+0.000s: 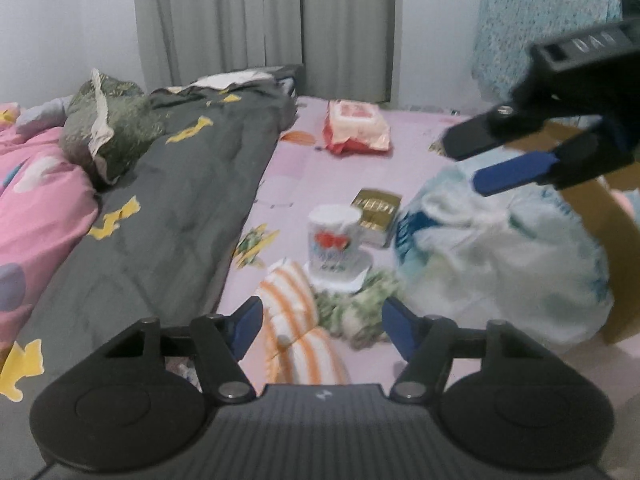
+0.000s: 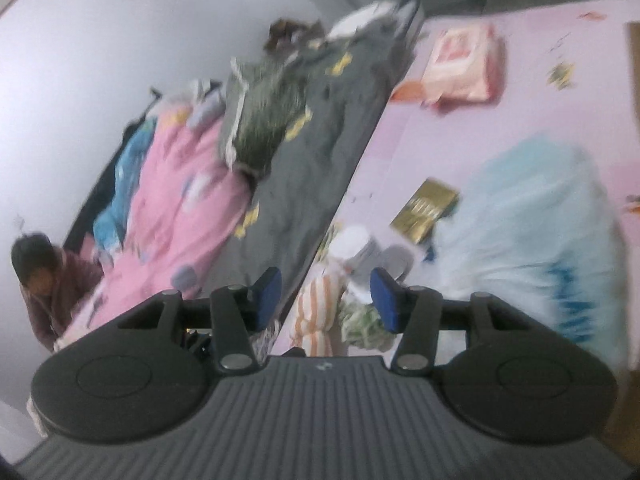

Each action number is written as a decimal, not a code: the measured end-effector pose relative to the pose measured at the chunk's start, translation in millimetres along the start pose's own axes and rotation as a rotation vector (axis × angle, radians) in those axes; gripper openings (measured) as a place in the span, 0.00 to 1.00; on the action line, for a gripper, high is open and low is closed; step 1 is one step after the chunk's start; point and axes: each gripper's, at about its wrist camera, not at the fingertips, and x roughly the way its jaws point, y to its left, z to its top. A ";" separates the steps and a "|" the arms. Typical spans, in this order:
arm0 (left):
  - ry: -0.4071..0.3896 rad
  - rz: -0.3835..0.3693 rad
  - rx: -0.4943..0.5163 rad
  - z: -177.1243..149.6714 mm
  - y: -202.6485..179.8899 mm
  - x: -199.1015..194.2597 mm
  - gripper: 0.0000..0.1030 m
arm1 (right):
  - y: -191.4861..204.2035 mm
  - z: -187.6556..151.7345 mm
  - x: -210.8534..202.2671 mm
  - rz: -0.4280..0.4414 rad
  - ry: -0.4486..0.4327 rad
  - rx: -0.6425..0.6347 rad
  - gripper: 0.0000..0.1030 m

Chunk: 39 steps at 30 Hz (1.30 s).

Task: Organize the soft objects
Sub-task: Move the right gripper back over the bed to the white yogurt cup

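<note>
1. Soft stuff is scattered on the pink sheet: an orange-striped cloth, a green-patterned cloth right beside it, and a big pale blue-white bundle off to the right.
2. Mixed in are a mug, sitting touching the cloths, a gold box behind it, and a red packet farther back. None of those count as soft.
3. Left gripper hangs low over the striped cloth with its jaws wide apart, holding nothing.
4. Right gripper hovers above the bundle, jaws apart, also empty. Its own view is pretty blurry.
5. My read: this is the approach step, nothing grabbed yet.
6. Next move probably means dropping the left one onto the striped cloth and pinching a fold, without knocking the mug over. Careful there, since the cloth looks tucked against it.
</note>
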 end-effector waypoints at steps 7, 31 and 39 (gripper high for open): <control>0.068 -0.013 -0.050 -7.6 21.0 15.8 0.54 | 19.6 -13.7 58.0 0.048 0.118 -0.004 0.48; 0.055 -0.065 -0.071 8.5 36.1 48.4 0.34 | 16.0 26.1 158.1 -0.296 0.154 -0.254 0.49; 0.042 -0.051 -0.091 10.2 45.2 40.9 0.34 | -30.8 48.7 158.9 -0.036 0.179 0.157 0.49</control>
